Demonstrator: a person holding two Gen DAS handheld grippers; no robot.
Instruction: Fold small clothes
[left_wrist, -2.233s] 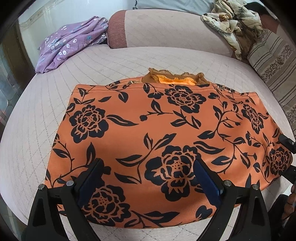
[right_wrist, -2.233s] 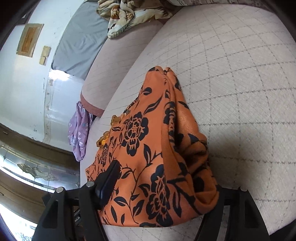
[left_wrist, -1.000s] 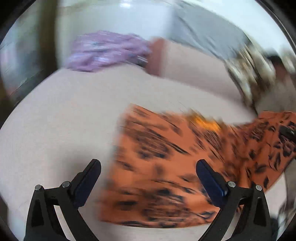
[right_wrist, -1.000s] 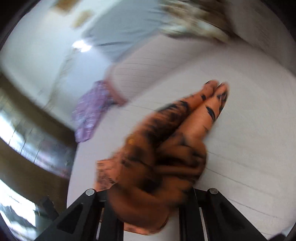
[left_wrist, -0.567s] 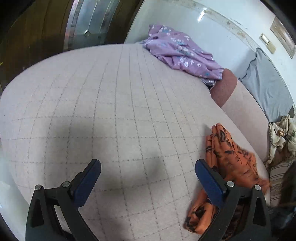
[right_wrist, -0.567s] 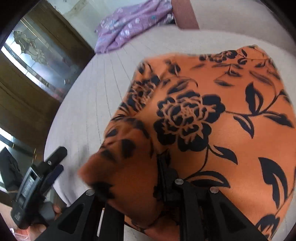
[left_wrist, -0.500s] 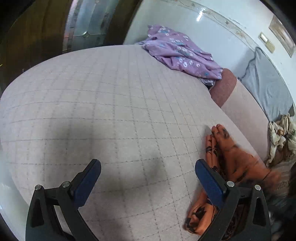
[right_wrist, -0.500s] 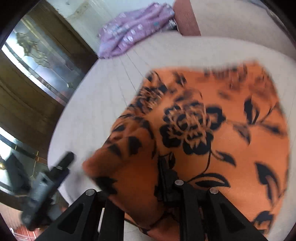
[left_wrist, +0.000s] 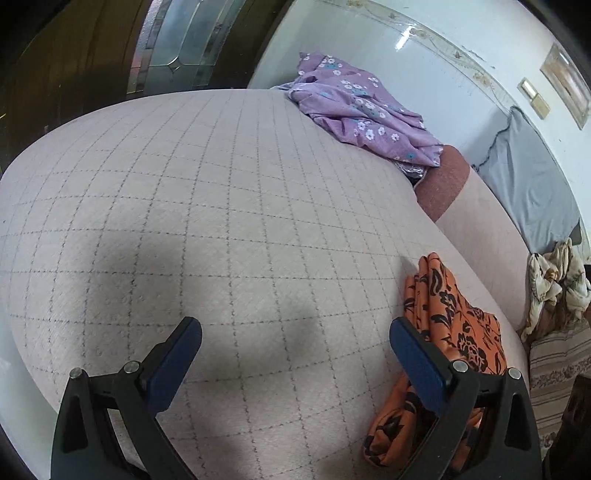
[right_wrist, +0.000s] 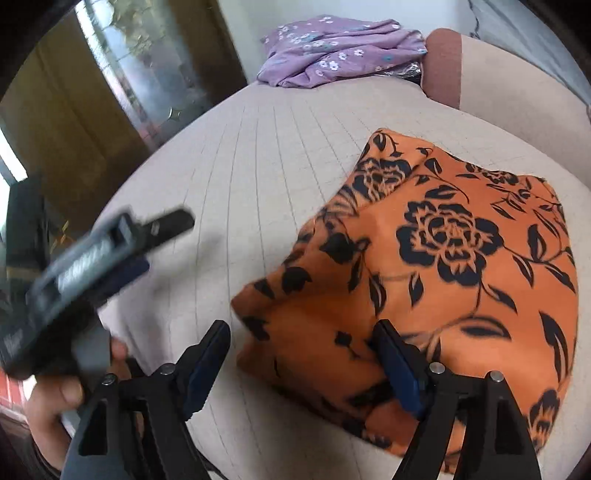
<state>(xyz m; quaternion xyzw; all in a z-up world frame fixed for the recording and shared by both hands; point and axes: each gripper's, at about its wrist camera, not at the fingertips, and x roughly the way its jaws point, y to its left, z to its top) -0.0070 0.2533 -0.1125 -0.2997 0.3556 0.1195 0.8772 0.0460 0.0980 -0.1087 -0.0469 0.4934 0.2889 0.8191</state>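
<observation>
An orange garment with black flowers (right_wrist: 443, 258) lies folded over on the quilted beige cushion (right_wrist: 258, 177). My right gripper (right_wrist: 301, 338) is open and empty at the garment's near-left edge, its right finger over the cloth. My left gripper (left_wrist: 295, 334) is open and empty over bare cushion (left_wrist: 221, 221); the folded garment (left_wrist: 454, 317) shows edge-on just right of its right finger. The left gripper also shows, blurred, in the right wrist view (right_wrist: 85, 258), held in a hand left of the garment.
A purple flowered garment (left_wrist: 362, 118) lies at the cushion's far end by the rust-coloured armrest (left_wrist: 443, 177). A grey pillow (left_wrist: 528, 177) and a crumpled cream floral cloth (left_wrist: 554, 280) lie along the sofa back. A dark glass door (right_wrist: 110, 92) stands beyond.
The right gripper carried the garment's edge across, folding it over, then opened and let go. The left gripper swung away to the left of the garment and stays open.
</observation>
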